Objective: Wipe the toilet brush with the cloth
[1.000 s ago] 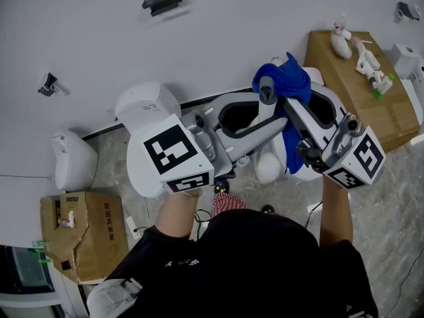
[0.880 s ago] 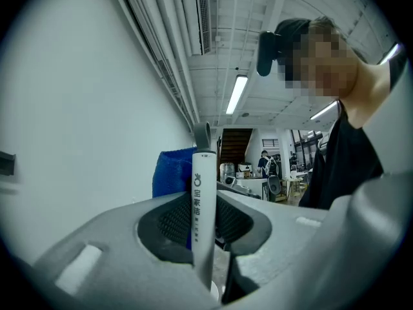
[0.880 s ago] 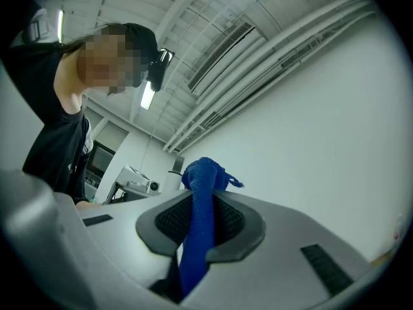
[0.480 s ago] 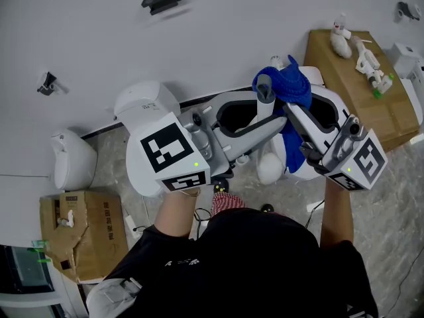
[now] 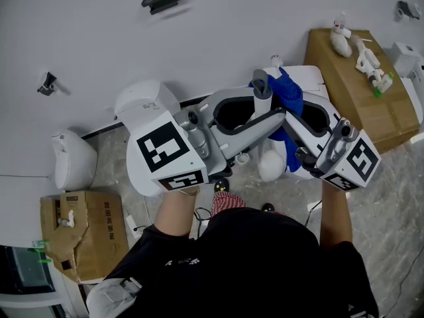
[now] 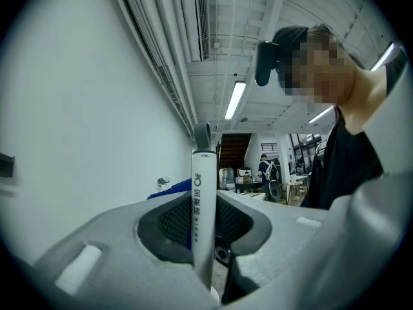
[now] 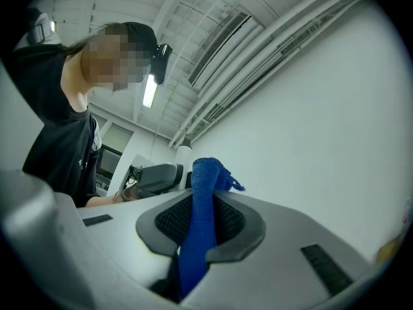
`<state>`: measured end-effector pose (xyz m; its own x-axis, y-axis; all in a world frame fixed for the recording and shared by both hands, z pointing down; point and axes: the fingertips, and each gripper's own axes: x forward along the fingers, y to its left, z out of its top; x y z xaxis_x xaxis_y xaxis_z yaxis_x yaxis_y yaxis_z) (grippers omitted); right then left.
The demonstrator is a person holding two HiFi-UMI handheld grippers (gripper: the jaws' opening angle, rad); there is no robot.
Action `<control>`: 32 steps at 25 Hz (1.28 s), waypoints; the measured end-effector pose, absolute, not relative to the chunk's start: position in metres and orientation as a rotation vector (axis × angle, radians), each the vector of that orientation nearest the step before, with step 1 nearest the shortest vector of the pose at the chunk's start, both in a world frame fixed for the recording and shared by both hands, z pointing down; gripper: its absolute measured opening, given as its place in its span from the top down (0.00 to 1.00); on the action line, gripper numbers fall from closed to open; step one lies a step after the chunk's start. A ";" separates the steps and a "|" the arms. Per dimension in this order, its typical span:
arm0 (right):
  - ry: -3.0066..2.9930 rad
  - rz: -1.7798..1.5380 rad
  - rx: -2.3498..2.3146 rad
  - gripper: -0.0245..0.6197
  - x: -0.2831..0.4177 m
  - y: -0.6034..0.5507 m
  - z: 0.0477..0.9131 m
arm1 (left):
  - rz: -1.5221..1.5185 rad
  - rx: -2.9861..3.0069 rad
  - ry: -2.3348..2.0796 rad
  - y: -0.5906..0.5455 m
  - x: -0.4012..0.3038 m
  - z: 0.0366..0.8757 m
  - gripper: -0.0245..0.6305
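Observation:
The toilet brush's white handle (image 5: 262,93) stands upright between the jaws of my left gripper (image 5: 265,111), which is shut on it. In the left gripper view the handle (image 6: 203,205) runs up the middle of the jaws of the left gripper (image 6: 203,237). Its white rounded lower end (image 5: 268,165) hangs below. My right gripper (image 5: 291,110) is shut on the blue cloth (image 5: 289,93), which lies bunched against the handle's right side. The cloth (image 7: 200,218) rises as a strip between the pads of the right gripper (image 7: 197,237). A blue edge of cloth (image 6: 173,187) shows behind the left jaw.
A white toilet (image 5: 142,101) stands against the wall behind my left gripper. A smaller white container (image 5: 71,159) and a torn cardboard box (image 5: 83,234) sit on the left floor. At the right, a cardboard box (image 5: 361,95) carries small white items.
The right gripper has come down slightly, and the blue cloth now sits lower along the brush handle. The left gripper and handle have hardly moved.

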<state>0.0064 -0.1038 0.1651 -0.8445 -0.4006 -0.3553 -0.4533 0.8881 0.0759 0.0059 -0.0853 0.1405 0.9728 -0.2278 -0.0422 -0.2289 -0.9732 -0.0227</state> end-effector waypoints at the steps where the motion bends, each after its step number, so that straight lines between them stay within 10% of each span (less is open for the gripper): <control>1: 2.726 0.213 -0.630 0.86 0.006 -0.104 0.166 | 0.061 -3.092 0.358 -0.085 0.006 0.140 0.82; 32: 2.747 0.136 -0.512 0.86 -0.007 -0.091 0.186 | 0.081 -3.086 0.375 -0.086 0.006 0.140 0.82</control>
<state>-0.0065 -0.0907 0.1859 -0.8764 -0.3322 -0.3486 -0.3650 0.9305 0.0310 0.0055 -0.0860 0.1399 0.9696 -0.2382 -0.0555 -0.2399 -0.9705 -0.0257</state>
